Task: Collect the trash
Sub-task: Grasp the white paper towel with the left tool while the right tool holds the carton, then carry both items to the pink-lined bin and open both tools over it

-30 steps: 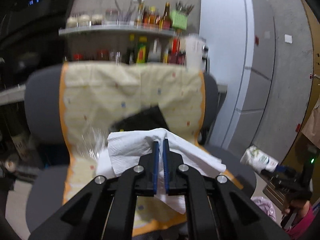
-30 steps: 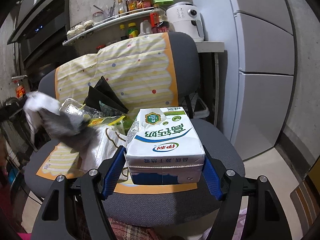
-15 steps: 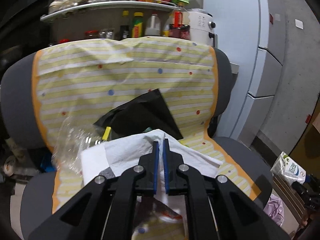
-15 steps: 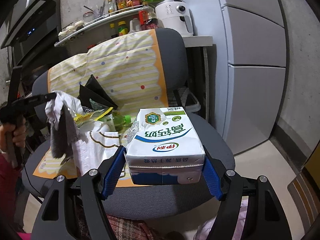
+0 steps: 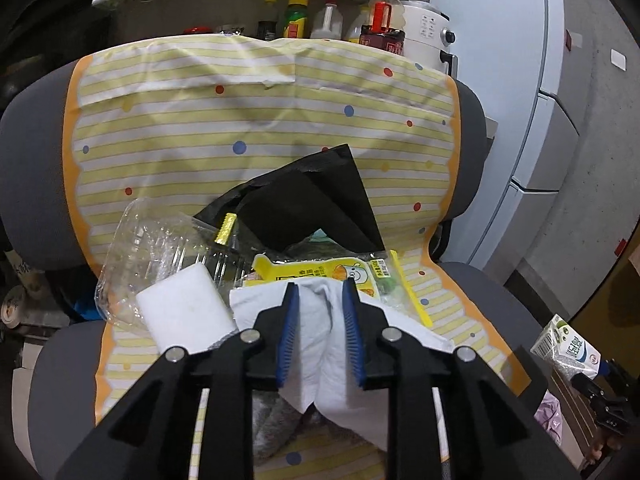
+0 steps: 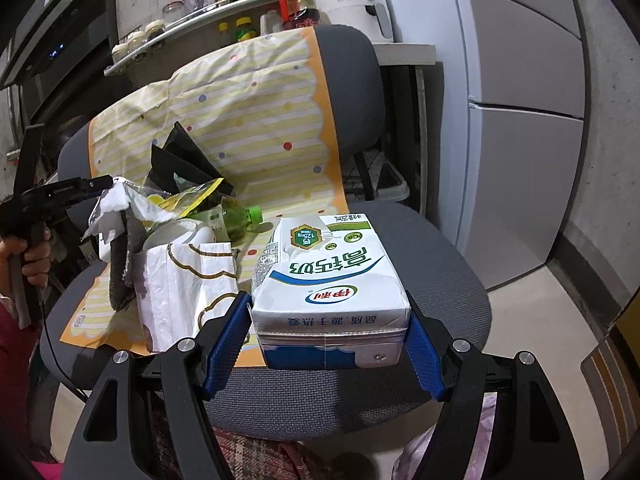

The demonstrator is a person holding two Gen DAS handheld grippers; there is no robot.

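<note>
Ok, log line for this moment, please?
left gripper: opening, tissue between jaws | right gripper: holding milk carton | trash pile on chair

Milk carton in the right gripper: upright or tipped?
Tipped. The milk carton lies flat between the right gripper's blue pads, its broad printed face turned up, the print upside down to the camera.

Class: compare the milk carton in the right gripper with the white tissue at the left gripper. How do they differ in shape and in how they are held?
The milk carton is a stiff printed box; the tissue is plain, soft and crumpled. The right gripper clamps the carton between wide-set pads; the left gripper is opening, with the tissue loose between its pads. Both are mostly white.
</note>
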